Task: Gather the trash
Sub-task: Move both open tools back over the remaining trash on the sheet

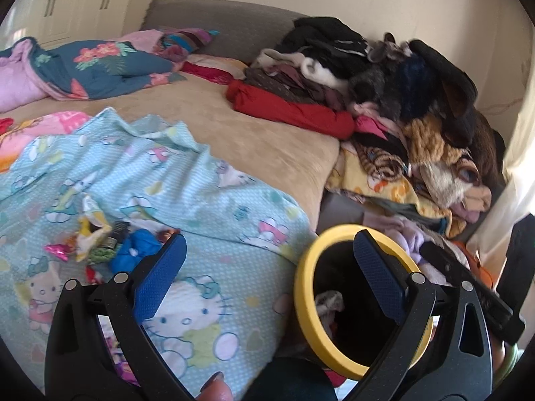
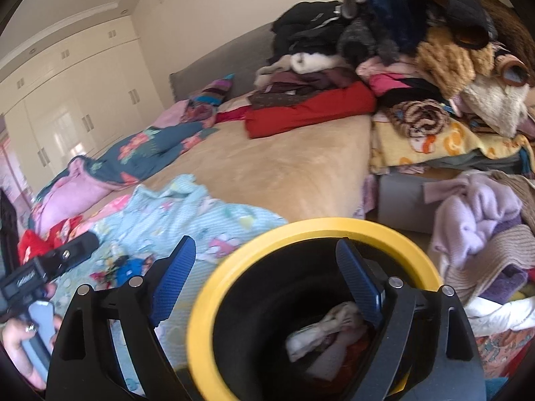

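Both grippers' fingers [image 1: 160,280] [image 2: 174,287] stand spread and empty; the bin [image 2: 294,230] holds what seem crumpled scraps [image 2: 321,330], half hidden.

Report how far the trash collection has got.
Done: crumpled paper already lies in the yellow-rimmed bin. In hand: nothing; the left gripper and right gripper are both open and empty. Left: a cluster of wrappers on the light blue blanket.
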Action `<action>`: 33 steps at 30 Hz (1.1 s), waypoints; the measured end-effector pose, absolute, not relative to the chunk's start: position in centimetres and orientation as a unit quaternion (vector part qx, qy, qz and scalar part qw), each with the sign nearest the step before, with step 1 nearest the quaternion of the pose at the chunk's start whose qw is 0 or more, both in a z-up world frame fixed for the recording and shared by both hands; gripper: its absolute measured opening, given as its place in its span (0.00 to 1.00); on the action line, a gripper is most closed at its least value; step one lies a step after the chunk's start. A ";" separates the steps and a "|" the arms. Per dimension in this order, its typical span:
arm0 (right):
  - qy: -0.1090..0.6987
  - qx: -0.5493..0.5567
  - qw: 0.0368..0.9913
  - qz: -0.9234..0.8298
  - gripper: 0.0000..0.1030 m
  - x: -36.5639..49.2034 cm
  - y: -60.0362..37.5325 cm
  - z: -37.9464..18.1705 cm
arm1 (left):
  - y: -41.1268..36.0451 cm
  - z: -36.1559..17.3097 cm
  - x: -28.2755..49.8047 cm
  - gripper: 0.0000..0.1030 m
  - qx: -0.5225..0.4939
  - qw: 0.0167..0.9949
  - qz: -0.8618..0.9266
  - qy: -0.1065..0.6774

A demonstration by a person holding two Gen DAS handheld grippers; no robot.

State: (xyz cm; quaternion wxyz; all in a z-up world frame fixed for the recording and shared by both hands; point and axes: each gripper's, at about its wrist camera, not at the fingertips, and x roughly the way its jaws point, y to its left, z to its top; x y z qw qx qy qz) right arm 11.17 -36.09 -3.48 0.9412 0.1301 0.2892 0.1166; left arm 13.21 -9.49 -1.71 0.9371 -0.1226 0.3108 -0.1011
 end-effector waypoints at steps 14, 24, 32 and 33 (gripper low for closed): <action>0.298 0.066 0.929 0.210 0.81 10.6 -27.4 -2.5 | -4.0 -0.9 12.5 0.89 -0.157 0.943 -0.055 0.289; 0.306 0.018 0.916 0.259 0.82 10.4 -22.6 -2.4 | 0.3 -1.7 12.3 0.89 -0.180 0.941 -0.008 0.286; 0.319 -0.034 0.901 0.293 0.82 10.6 -18.5 -3.4 | 3.9 -3.0 12.6 0.89 -0.200 0.935 0.037 0.291; 0.321 -0.040 0.899 0.297 0.82 10.7 -18.1 -3.6 | 4.4 -3.2 12.7 0.89 -0.203 0.934 0.042 0.292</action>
